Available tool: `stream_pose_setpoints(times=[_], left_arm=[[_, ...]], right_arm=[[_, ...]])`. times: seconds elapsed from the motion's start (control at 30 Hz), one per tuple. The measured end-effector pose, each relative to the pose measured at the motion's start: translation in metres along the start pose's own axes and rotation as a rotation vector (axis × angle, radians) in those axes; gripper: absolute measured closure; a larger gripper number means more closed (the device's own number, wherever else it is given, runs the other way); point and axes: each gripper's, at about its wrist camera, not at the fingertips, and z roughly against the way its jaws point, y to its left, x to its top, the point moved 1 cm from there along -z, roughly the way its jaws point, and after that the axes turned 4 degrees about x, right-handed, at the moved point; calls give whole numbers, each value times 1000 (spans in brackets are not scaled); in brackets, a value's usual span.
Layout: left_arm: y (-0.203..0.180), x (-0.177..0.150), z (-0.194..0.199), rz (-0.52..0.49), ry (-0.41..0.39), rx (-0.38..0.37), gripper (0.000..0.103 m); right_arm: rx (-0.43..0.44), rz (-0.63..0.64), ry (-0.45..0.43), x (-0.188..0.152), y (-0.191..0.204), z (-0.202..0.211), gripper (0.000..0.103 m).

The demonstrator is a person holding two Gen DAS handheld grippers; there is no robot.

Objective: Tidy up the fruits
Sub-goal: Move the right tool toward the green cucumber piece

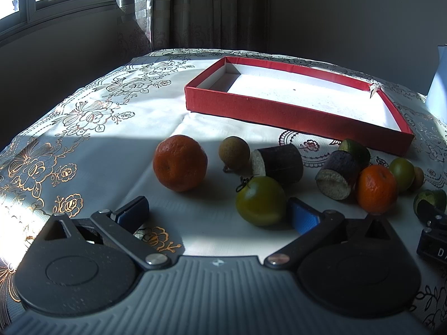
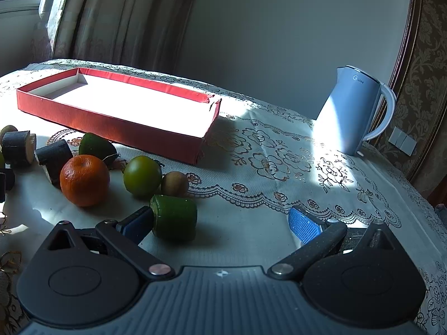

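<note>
Left wrist view. Left gripper low over the tabletop, jaws spread wide, nothing held. Green tomato sits just inside the right finger, touching or nearly so; I read this as lining up a grasp on it. Large orange lies ahead, toward the left finger, apart from it. Behind: a small brown fruit and two dark cut cylinders, clustered mid-table. Red box stands toward the far edge, interior bare — probable destination, so nothing sorted yet. Fruits all lie in front of its near wall, within short reach.

Right wrist view. Right gripper also wide open, holding nothing. Green cut piece lies on its side against the left finger's tip; well apart from the right finger, so not centred for a pinch. Second orange, another green tomato and a brown fruit sit just beyond. Kettle near the table's far right edge, clear of the work.
</note>
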Motion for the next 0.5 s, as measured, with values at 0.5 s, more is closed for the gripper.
stream_pose_setpoints(times=[0.5], left_arm=[[0, 0, 0, 1, 0, -1, 0]], right_arm=[[25, -24, -3, -1, -5, -1, 0]])
